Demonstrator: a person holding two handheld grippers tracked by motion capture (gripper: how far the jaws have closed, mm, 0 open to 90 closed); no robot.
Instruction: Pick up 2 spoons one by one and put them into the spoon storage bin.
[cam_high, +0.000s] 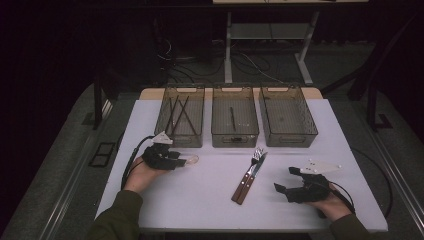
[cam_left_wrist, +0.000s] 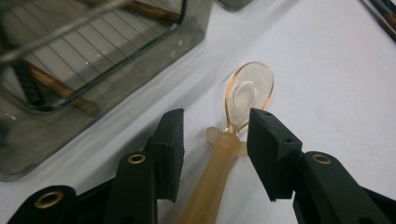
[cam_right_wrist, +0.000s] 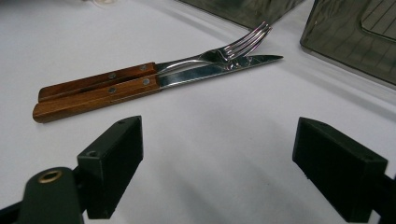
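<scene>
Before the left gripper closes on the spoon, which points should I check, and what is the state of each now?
1. Spoon handle lies between the jaws of the left gripper: ok.
2. Jaws closed on the handle: not ok; a gap shows on both sides.
3. Spoon lies flat on the table, apart from the left bin: ok.
4. Right gripper is out of the way: ok; it is open, holds nothing and faces the fork and knife.
5. Which bin the spoon belongs in: cannot tell; the left bin and the middle bin hold thin dark items, too small to name.
</scene>
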